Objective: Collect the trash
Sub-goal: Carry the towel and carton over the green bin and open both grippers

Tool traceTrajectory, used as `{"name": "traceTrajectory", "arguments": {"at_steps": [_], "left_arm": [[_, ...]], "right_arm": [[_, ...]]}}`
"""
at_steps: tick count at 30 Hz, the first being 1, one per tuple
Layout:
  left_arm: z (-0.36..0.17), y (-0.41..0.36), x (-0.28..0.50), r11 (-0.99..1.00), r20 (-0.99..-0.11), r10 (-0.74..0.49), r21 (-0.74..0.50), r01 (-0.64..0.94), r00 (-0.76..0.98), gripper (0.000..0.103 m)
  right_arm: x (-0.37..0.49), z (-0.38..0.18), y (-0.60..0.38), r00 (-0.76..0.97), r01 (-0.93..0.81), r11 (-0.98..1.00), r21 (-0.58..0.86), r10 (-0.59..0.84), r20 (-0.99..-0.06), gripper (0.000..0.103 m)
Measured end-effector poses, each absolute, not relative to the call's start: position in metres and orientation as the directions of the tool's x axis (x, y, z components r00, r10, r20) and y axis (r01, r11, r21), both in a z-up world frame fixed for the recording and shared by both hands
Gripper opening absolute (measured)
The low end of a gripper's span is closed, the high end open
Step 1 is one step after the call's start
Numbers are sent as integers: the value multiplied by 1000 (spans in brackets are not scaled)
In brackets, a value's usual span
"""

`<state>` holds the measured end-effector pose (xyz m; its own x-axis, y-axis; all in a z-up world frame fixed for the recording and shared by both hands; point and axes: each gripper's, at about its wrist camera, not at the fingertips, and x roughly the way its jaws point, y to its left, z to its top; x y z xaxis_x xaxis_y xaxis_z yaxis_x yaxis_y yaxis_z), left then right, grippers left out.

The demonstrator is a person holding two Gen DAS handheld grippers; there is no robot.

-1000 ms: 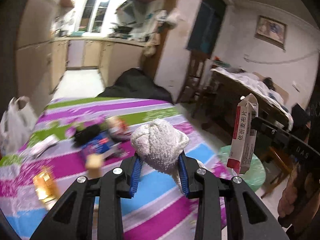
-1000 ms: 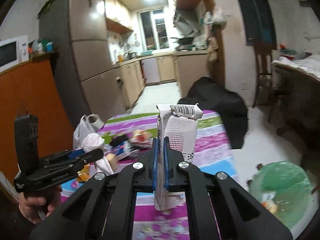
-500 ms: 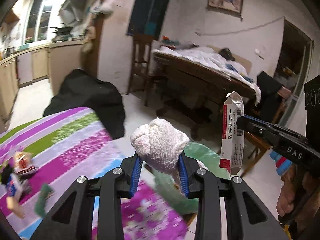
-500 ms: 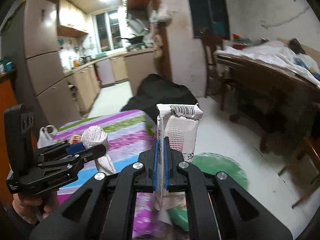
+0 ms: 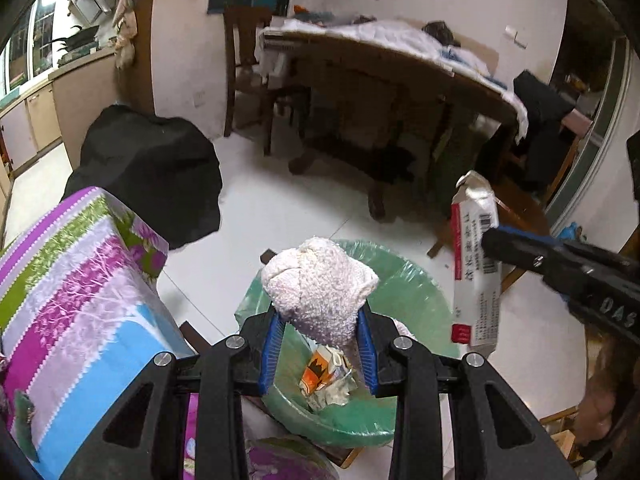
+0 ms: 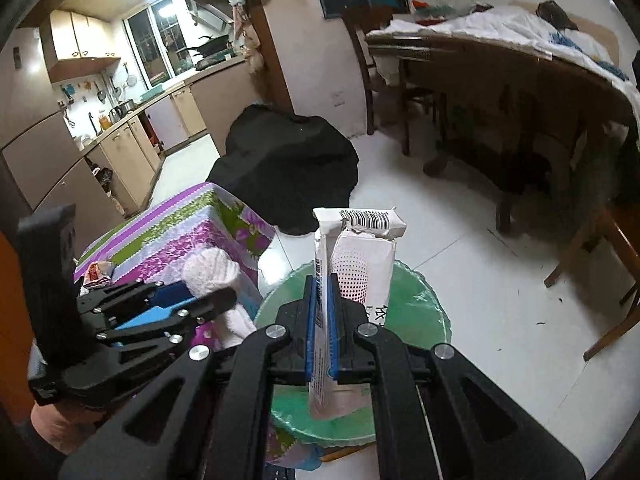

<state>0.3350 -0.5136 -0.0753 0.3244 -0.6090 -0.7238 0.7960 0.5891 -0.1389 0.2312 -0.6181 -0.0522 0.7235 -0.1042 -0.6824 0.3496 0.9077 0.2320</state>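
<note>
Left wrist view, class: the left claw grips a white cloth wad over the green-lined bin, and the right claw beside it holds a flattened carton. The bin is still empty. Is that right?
Not quite. The bin is not empty: the left wrist view shows crumpled trash, including an orange packet, lying inside. The rest holds: the left claw grips the cloth wad, and the right claw holds the carton.

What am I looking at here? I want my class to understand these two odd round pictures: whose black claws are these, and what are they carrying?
No robot: a person holds a handheld gripper in each hand, each with a fisheye camera looking along its fingers. The left gripper is shut on a fluffy white cloth wad. The right gripper clamps a flattened white carton. Both hang above a bin with a green bag, which already holds crumpled packaging. A striped tablecloth shows alongside.
</note>
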Motion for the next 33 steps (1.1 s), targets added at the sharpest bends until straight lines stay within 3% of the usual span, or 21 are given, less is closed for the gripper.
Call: {"name": "traceTrajectory", "arguments": {"at_steps": [7,33], "left_arm": [[-102,-522,351,602,-747,-581,-128,788,323,34],[-106,-540,350,591,-752,-575,-110,799,322,35]], "right_arm": [[231,-62,-634,714,352,905,239,-95,-694,4],[234,-78,-646,697,368,896,248,-89,-712,5]]}}
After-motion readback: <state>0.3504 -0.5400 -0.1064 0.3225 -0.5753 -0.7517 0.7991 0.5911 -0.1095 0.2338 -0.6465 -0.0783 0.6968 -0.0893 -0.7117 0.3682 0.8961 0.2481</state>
